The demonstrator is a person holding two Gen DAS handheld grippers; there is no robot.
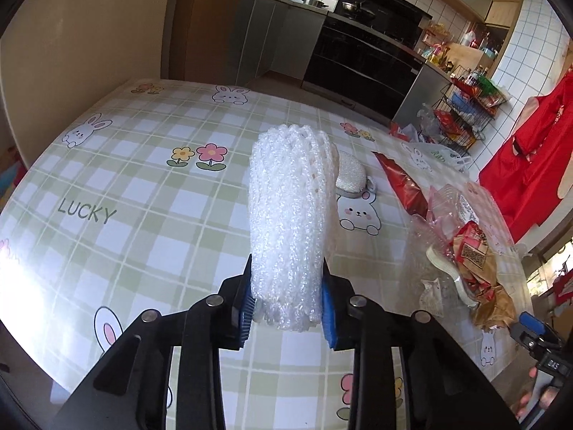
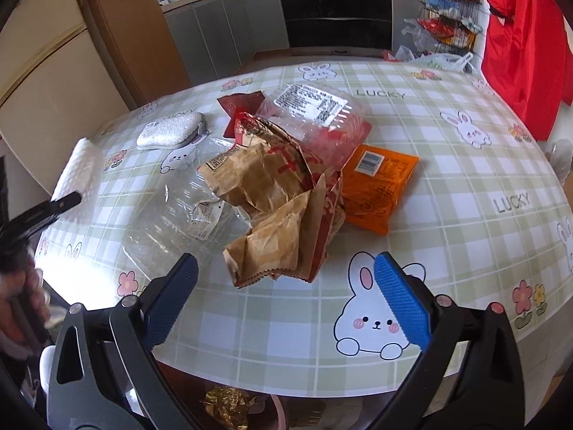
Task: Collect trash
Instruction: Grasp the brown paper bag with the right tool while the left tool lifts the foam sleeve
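Note:
My left gripper (image 1: 286,286) is shut on a white foam net sleeve (image 1: 288,215) and holds it upright above the table; the sleeve also shows at the left edge of the right wrist view (image 2: 80,168). My right gripper (image 2: 286,279) is open and empty, just in front of a crumpled brown paper bag (image 2: 275,211). Around the bag lie a clear plastic bag (image 2: 179,222), an orange snack packet (image 2: 379,186), a clear labelled wrapper (image 2: 315,114) and a red wrapper (image 2: 240,107). The trash pile also shows at the right of the left wrist view (image 1: 469,247).
The round table (image 2: 465,165) has a green checked cloth with rabbits. A silver scrub sponge (image 2: 172,130) lies beyond the trash. A bin with gold wrapping (image 2: 229,408) sits below the table's near edge. A wire rack (image 1: 465,114) and red cloth (image 1: 530,165) stand beyond.

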